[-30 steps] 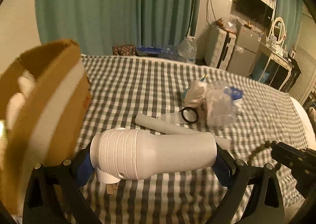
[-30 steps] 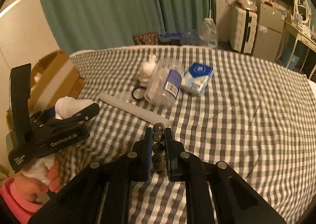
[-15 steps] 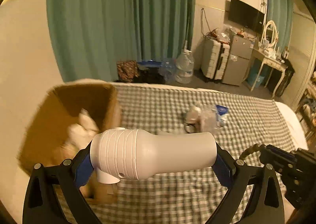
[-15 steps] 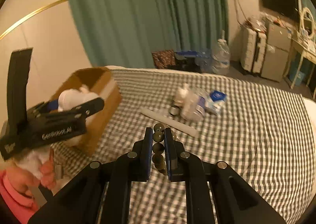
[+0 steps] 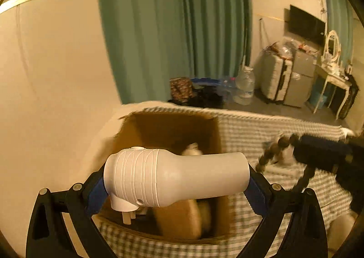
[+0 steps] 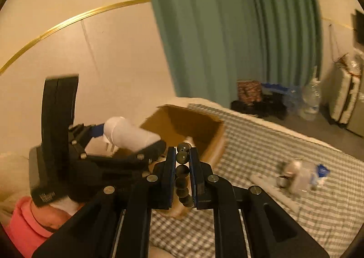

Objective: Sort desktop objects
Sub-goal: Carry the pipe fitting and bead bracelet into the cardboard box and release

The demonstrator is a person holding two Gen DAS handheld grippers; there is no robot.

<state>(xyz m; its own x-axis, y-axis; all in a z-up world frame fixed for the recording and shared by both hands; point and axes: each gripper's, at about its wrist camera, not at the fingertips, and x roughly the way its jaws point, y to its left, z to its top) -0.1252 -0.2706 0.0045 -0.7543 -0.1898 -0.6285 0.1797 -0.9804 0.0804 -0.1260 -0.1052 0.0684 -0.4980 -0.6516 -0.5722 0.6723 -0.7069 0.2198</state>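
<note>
- The left gripper point(image 5: 176, 186) was pinching a white plug-in device point(image 5: 175, 178) end to end, its long axis lying crosswise between the jaws, prongs pointing down
- The open cardboard box point(image 5: 173, 130) lay directly beyond and below that device, so the left hand was the nearer one to the drop; judged from this, only a short reach forward was wanted
- The right gripper point(image 6: 182, 167) was pressed together on a string of dark beads point(image 6: 182, 171), the strand running along the jaws and dangling past the tips
- In the right wrist view the box point(image 6: 182, 121) sat ahead and slightly left, with the left gripper point(image 6: 127, 144) between it and the beads; that tool looked the likeliest thing to get in the way
- Something pale point(image 5: 191, 149) already lay in the box
- On the checked cloth point(image 6: 261, 144), well apart to the right, remained a white tube point(image 6: 270, 184), a clear bottle point(image 6: 302, 178) and a blue packet point(image 6: 322, 171), blurred
</note>
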